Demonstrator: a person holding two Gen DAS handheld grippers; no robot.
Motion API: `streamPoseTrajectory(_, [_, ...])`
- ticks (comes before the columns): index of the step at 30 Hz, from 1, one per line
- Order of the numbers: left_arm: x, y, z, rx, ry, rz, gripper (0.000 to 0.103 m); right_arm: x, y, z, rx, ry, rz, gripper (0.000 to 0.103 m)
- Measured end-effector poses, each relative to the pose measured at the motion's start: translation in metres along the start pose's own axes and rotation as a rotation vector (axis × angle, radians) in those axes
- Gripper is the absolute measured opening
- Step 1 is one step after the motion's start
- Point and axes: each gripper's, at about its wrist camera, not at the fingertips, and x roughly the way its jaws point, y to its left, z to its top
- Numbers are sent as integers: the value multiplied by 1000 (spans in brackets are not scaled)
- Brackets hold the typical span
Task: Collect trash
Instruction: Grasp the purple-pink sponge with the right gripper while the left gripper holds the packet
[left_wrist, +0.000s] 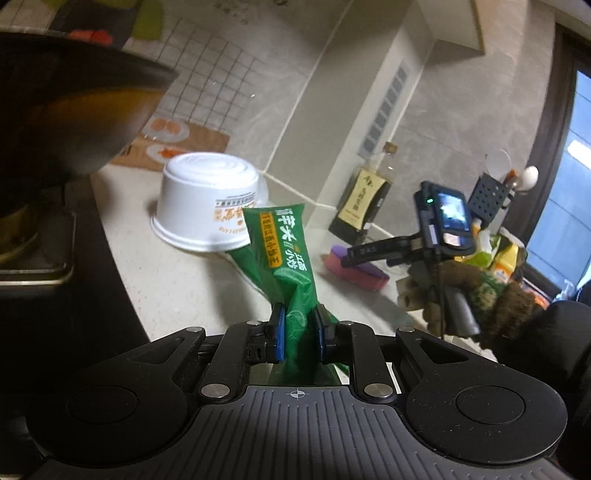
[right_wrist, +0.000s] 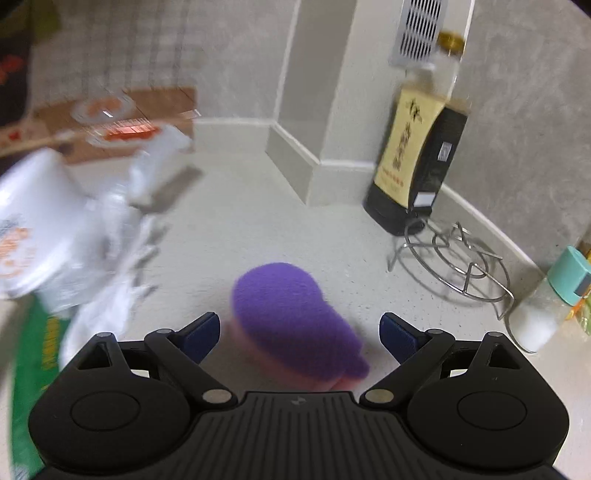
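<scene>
My left gripper (left_wrist: 298, 326) is shut on a green snack wrapper (left_wrist: 286, 251), whose printed end sticks up above the counter. Just beyond it a white instant-noodle cup (left_wrist: 207, 201) lies upside down on the pale counter (left_wrist: 177, 284). My right gripper (right_wrist: 300, 334) is open, its blue pads either side of a purple and pink sponge (right_wrist: 291, 314) lying on the counter without touching it. In the left wrist view, the right gripper (left_wrist: 436, 236) hangs over that sponge (left_wrist: 356, 267), held by a gloved hand (left_wrist: 476, 291). The cup (right_wrist: 33, 229) and wrapper (right_wrist: 33, 354) appear blurred at the right wrist view's left edge.
A dark sauce bottle (right_wrist: 417, 147) stands at the wall corner, a wire trivet (right_wrist: 458, 266) and a teal-capped shaker (right_wrist: 550, 299) right of it. Crumpled clear plastic (right_wrist: 122, 258) lies by the cup. A cardboard piece with plates (left_wrist: 166, 140) sits behind. A black wok (left_wrist: 74, 110) looms left.
</scene>
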Motion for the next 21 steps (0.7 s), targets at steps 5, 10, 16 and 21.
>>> streamPoseTrajectory(5, [-4,0,-2,6,-23,-24,19,30,-11,7,74,97,-17,94])
streamPoseTrajectory(10, [-6,1,-4,6,-30,-32,19,29,-17,3,193,124,48,80])
streamPoseTrajectory(16, [-7,1,-5,7,-31,-41,19,-16,7,-11,163,104,94,74])
streamPoseTrajectory(21, [-5,4,-3,-5,-22,-37,19,-88,31,-34,145,26,220,74])
